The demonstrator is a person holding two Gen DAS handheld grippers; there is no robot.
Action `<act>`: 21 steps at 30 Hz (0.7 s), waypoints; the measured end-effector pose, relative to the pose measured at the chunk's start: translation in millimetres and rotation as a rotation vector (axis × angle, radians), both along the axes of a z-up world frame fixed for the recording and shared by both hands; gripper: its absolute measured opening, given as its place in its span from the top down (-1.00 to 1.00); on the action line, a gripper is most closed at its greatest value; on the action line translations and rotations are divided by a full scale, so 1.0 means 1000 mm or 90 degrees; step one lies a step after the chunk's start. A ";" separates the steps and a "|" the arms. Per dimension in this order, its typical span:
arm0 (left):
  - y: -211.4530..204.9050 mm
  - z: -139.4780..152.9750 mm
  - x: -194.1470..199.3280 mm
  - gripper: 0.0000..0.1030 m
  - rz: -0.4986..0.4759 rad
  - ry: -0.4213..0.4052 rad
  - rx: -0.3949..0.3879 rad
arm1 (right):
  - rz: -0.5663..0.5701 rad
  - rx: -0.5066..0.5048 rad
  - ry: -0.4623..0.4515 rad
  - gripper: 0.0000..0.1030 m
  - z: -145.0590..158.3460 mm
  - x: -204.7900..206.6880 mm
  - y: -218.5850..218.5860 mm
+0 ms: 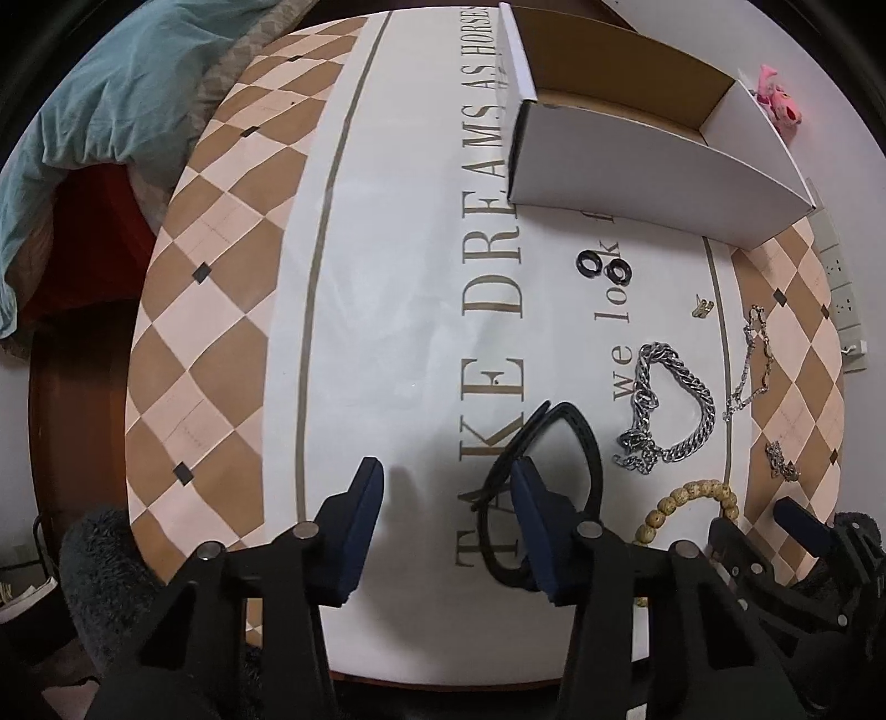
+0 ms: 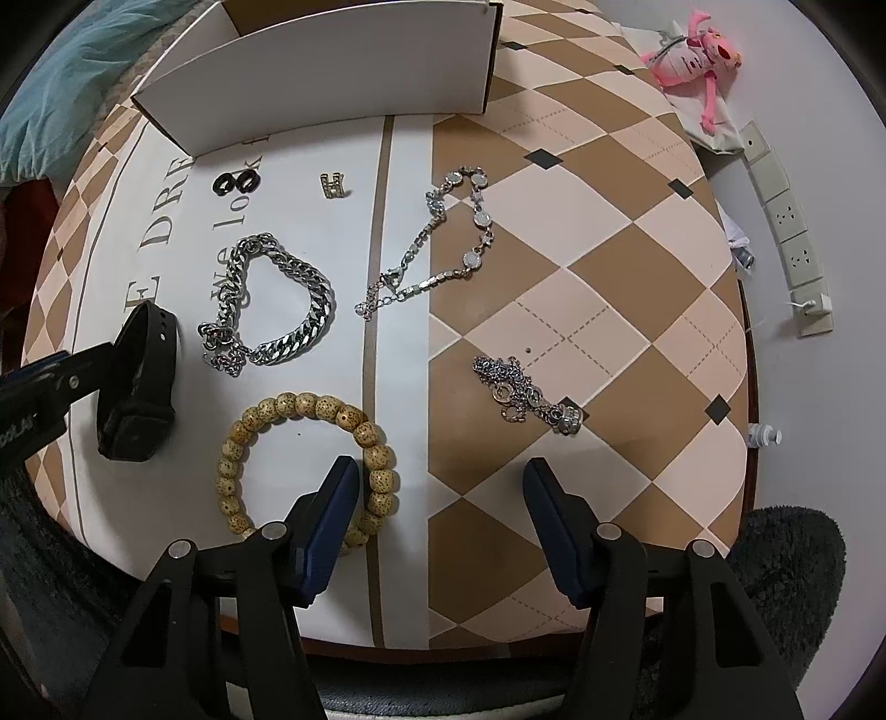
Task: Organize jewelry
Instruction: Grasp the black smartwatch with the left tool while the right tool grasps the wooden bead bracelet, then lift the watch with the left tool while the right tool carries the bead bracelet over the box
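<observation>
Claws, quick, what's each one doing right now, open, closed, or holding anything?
Left claw: open, holding nothing; its right finger is at the black watch.
Right claw: open, holding nothing, by the wooden bead bracelet.

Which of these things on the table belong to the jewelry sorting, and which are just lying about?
For the job: white box, black rings, H charm, chunky chain, gem bracelet, bead bracelet, tangled chain, black watch.

Lying about: pink plush, power strip, teal cloth.

Checkered tan-and-cream tablecloth table [image 2: 581, 232]: white cardboard box [image 2: 332, 72], chunky silver chain [image 2: 277, 299], wooden bead bracelet [image 2: 299, 465], black watch [image 2: 138, 382].
</observation>
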State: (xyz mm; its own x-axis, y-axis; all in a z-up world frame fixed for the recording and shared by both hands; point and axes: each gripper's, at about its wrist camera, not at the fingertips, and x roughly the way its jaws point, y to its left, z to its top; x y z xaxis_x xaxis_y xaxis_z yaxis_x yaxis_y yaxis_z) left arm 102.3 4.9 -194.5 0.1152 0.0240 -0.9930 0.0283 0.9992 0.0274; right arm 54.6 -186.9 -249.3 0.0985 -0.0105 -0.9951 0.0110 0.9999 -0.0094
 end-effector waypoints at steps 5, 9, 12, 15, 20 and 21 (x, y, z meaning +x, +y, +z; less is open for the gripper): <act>-0.005 -0.010 -0.002 0.79 -0.015 0.004 -0.007 | 0.009 -0.001 -0.013 -0.07 0.002 -0.004 0.001; -0.004 -0.016 -0.006 0.87 -0.018 -0.004 -0.010 | 0.021 -0.002 -0.018 0.47 0.006 -0.006 0.007; -0.004 -0.014 -0.013 0.89 -0.017 -0.009 -0.011 | 0.028 -0.005 -0.016 0.81 0.009 -0.002 0.012; -0.006 -0.007 -0.021 0.91 -0.014 -0.014 -0.014 | 0.025 -0.003 -0.014 0.81 0.010 -0.001 0.014; -0.009 0.013 -0.026 0.92 -0.013 -0.024 -0.020 | 0.000 0.033 -0.012 0.82 0.014 0.004 0.004; -0.008 0.017 -0.028 0.92 -0.014 -0.031 -0.022 | -0.007 0.044 -0.015 0.82 0.016 0.003 0.002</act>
State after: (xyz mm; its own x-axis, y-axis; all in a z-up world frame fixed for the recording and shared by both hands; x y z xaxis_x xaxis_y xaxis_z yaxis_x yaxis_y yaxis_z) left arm 74.5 -2.6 -177.0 0.1638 -0.0125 -0.9864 0.0489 0.9988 -0.0046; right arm 58.1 -184.7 -233.0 0.1224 0.0563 -0.9909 0.0217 0.9980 0.0594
